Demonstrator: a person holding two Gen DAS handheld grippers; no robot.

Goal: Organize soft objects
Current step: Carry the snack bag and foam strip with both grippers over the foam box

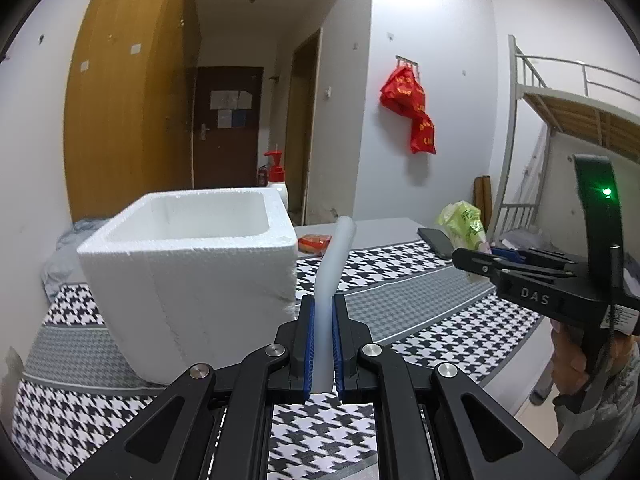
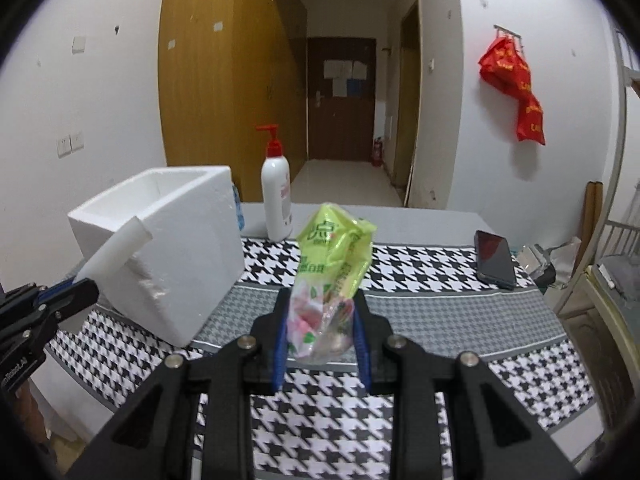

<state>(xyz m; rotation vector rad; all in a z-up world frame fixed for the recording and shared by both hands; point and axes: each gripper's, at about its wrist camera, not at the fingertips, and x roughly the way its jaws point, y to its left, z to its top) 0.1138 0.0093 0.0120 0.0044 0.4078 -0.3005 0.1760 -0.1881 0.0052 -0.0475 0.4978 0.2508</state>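
Currently, the left gripper [image 1: 323, 344] is clenched on a pale foam strip [image 1: 334, 268], which rises from between its blue fingers [image 1: 308, 344] and bends toward the white foam box [image 1: 188, 276] standing just beside it on the houndstooth-covered counter [image 1: 420, 304]. The right gripper [image 2: 320, 344] grasps a crumpled green-and-clear plastic bag [image 2: 332, 264], held above the counter cloth to the right of the box. Behind the box and bag stand a white pump bottle [image 2: 276, 196] and, well to the right, a dark phone [image 2: 495, 258] lying flat.
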